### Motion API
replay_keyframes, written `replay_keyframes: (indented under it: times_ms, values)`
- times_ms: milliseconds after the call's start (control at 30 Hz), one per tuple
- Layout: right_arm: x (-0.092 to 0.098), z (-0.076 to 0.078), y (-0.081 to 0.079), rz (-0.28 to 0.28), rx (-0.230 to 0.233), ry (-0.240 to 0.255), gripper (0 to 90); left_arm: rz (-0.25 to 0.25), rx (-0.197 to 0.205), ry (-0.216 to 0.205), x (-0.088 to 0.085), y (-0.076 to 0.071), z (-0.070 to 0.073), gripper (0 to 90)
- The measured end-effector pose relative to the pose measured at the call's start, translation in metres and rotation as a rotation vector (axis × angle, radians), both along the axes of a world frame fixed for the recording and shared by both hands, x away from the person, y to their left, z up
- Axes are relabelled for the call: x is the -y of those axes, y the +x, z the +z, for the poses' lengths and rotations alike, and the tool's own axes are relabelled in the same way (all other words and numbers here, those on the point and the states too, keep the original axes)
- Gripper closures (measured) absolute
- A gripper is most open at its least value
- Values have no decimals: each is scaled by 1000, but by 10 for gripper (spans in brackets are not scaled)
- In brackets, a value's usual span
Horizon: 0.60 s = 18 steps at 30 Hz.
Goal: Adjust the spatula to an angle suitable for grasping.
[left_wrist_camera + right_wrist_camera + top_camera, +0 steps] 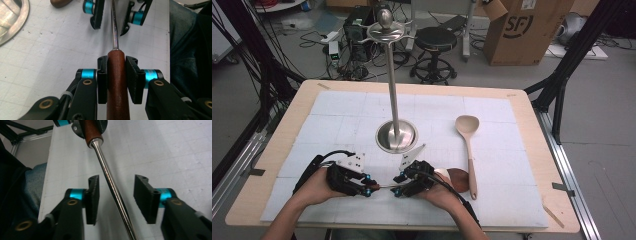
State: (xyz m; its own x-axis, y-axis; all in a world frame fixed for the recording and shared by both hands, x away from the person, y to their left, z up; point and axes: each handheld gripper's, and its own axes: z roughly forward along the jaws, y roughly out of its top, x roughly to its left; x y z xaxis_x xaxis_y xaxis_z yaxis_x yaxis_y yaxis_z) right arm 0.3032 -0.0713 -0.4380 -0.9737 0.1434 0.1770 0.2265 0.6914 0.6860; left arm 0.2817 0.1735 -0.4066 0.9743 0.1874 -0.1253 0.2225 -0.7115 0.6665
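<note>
The ladle (116,80) lies low over the white mat (337,120), near the front edge of the table (282,150), between the two hands. It has a brown wooden handle and a shiny metal stem (113,187). On the left, the left gripper (117,80) squeezes the brown handle tight, with a black pad pressed on each side of it. In the middle, the thin stem runs from that handle across to the other side. Behind it on the mat stands a tall silver rack (395,100) with a round base. On the right, the right gripper (120,197) has its jaws around the stem, but there is a gap on both sides, so it is not gripping. Further right lies a pale spoon (469,145), flat on the mat.
</note>
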Motion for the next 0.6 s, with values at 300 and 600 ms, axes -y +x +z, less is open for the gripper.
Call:
replay_keyframes:
  times_ms: [300,600]
  values:
    - [0,0,2,24,-12,4,742,-1,10,-1,1,0,3,732]
    - [1,1,2,55,-27,2,785,26,40,-10,0,-2,8,707]
